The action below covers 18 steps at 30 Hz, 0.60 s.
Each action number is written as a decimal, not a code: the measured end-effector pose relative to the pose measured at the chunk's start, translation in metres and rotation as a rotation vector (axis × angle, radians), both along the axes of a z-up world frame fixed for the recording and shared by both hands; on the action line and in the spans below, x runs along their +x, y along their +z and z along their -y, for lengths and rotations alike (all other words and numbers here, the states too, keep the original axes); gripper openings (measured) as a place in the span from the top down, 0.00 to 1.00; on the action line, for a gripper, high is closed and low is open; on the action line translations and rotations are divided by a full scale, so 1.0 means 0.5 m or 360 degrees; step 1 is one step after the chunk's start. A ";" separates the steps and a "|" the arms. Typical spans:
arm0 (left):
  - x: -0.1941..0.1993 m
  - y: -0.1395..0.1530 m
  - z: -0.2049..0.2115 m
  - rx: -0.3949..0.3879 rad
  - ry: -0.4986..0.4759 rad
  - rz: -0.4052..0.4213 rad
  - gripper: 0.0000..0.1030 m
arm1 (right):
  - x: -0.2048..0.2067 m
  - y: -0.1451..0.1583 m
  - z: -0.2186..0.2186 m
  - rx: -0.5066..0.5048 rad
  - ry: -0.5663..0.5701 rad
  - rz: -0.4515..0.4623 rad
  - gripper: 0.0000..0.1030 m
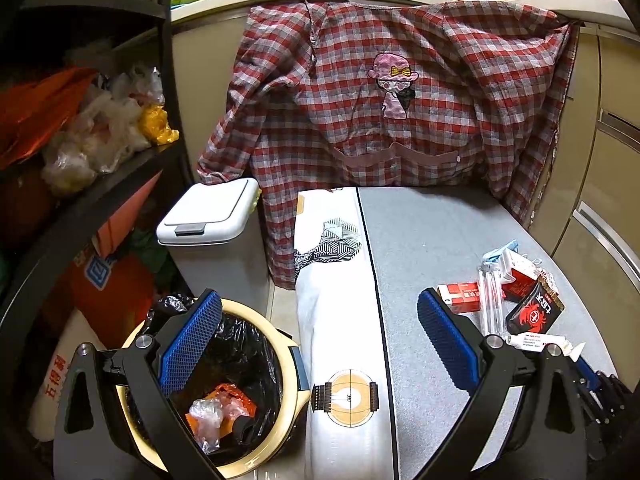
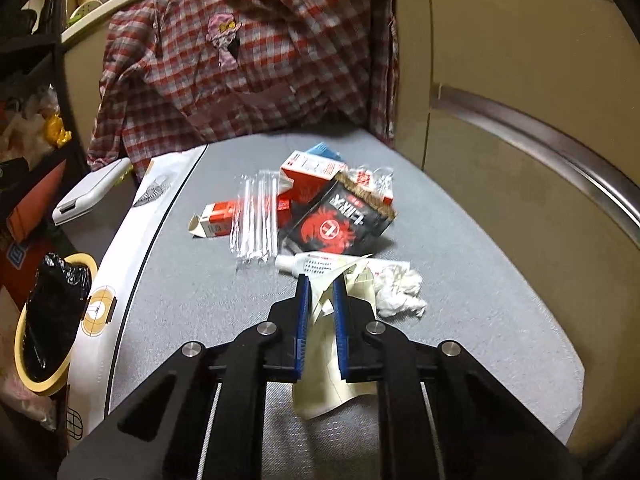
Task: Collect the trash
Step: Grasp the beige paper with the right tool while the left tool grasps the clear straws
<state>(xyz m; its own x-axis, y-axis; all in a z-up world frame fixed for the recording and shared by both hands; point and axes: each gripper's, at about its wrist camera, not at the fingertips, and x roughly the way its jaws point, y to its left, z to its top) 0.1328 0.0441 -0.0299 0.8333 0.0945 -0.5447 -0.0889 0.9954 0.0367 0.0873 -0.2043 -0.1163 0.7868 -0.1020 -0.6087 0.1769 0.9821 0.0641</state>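
Note:
My right gripper (image 2: 321,284) is shut on a cream sheet of paper (image 2: 324,392) that hangs below its blue pads, just above the grey tabletop (image 2: 480,320). Ahead of it lies a trash pile: a crumpled tissue (image 2: 400,292), a white tube (image 2: 312,264), a black-and-red packet (image 2: 336,224), clear wrapped straws (image 2: 256,220) and red-and-white boxes (image 2: 216,220). My left gripper (image 1: 320,300) stands open and holds nothing, between the table's left edge and a cream-rimmed bin (image 1: 240,462) lined with a black bag. The bin holds orange and clear wrappers (image 1: 224,404).
A white printed cloth (image 1: 340,300) covers the table's left strip. A red plaid shirt (image 1: 400,100) hangs behind the table. A white lidded bin (image 1: 212,216) stands beyond the open bin. Dark shelves with bags (image 1: 80,140) fill the left; cabinet doors (image 2: 520,120) close the right.

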 end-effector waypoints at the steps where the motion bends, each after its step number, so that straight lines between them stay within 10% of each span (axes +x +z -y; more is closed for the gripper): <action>1: 0.000 -0.001 0.003 0.0008 0.0000 0.0004 0.08 | -0.001 0.005 0.004 0.0001 -0.0010 0.0013 0.88; 18: 0.092 -0.086 0.220 -0.0193 -0.0312 0.0158 0.11 | 0.000 0.051 0.067 -0.0007 -0.0246 0.0158 0.89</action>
<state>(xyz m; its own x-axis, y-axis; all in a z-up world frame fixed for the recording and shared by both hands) 0.1788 -0.0657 -0.0728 0.8793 -0.1351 -0.4568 0.1090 0.9906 -0.0832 0.0871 -0.2380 -0.0907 0.8179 -0.2288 -0.5279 0.3189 0.9440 0.0848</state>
